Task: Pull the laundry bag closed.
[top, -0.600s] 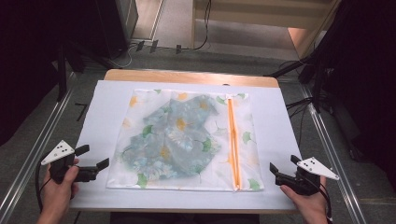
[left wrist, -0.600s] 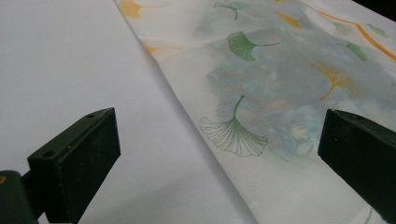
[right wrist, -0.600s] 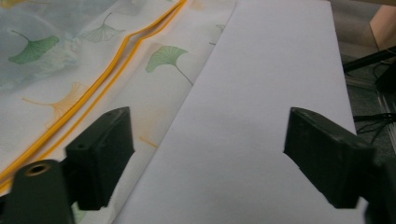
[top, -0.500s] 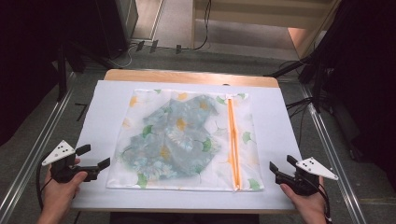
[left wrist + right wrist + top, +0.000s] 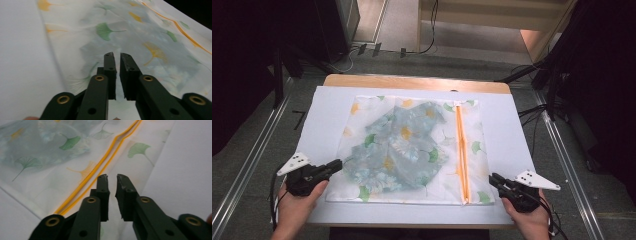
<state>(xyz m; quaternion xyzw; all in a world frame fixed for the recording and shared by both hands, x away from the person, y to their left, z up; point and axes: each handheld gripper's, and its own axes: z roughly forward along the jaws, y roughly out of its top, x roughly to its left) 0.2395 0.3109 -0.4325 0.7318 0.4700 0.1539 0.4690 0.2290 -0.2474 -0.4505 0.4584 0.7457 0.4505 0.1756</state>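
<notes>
A white mesh bag (image 5: 362,112) printed with green and orange ginkgo leaves lies flat on the white sheet, and a blue-green patterned garment (image 5: 397,147) shows through it. An orange zipper (image 5: 460,150) runs along its right side. My left gripper (image 5: 339,163) points at the bag's near left edge; its jaws stand with only a slit between them, over the mesh (image 5: 140,32), holding nothing. My right gripper (image 5: 492,177) sits off the bag's near right corner, jaws close together and empty (image 5: 112,176), just right of the zipper (image 5: 110,157).
A white sheet (image 5: 327,110) covers the wooden table (image 5: 412,82). Metal rails (image 5: 252,150) run along both sides on the floor. Cables (image 5: 537,115) lie beyond the right edge, and dark equipment stands at the back left.
My left gripper has moved forward and to the right up to the bag's left edge, and its jaws have come together. The right gripper has barely moved.
</notes>
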